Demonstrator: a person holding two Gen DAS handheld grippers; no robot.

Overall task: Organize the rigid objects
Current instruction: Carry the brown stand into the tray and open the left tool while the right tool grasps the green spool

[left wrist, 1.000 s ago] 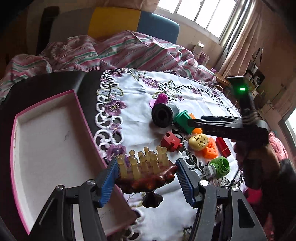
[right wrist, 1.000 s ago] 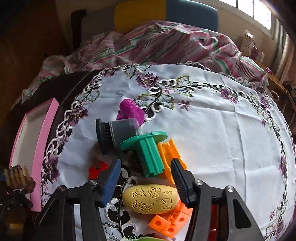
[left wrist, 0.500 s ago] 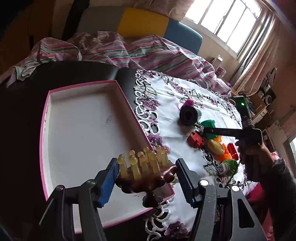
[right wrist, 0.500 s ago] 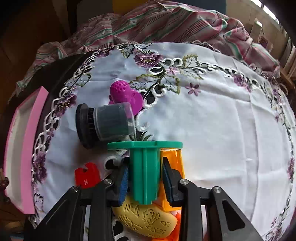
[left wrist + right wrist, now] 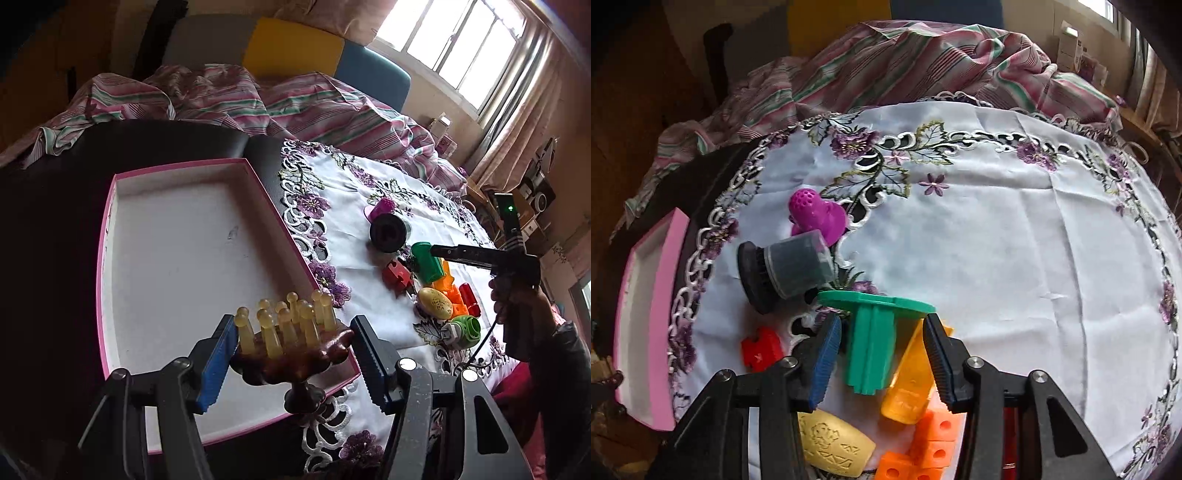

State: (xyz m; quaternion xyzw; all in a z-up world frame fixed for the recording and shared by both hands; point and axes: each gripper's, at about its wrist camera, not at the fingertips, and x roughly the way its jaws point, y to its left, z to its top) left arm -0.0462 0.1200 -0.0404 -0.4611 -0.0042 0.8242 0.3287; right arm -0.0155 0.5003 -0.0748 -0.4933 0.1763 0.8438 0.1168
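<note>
Left tongs (image 5: 291, 354) clamping peg stand (image 5: 291, 347), lower centre, over pink tray (image 5: 177, 258). Right tongs (image 5: 881, 356) standing apart, flanking green spool (image 5: 871, 343), lower centre.

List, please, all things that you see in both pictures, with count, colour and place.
pin stand: 1, brown with yellowish pins, between left tongs, over box corner
box: 1, pink rim, white inside, left of cloth
tablecloth: 1, white with purple flowers
green spool: 1, between right tongs
brush: 1, black and grey
purple piece: 1, behind brush
red piece: 1
yellow oval: 1
orange blocks: several
left tongs: shut on stand
right tongs: open around spool
</note>
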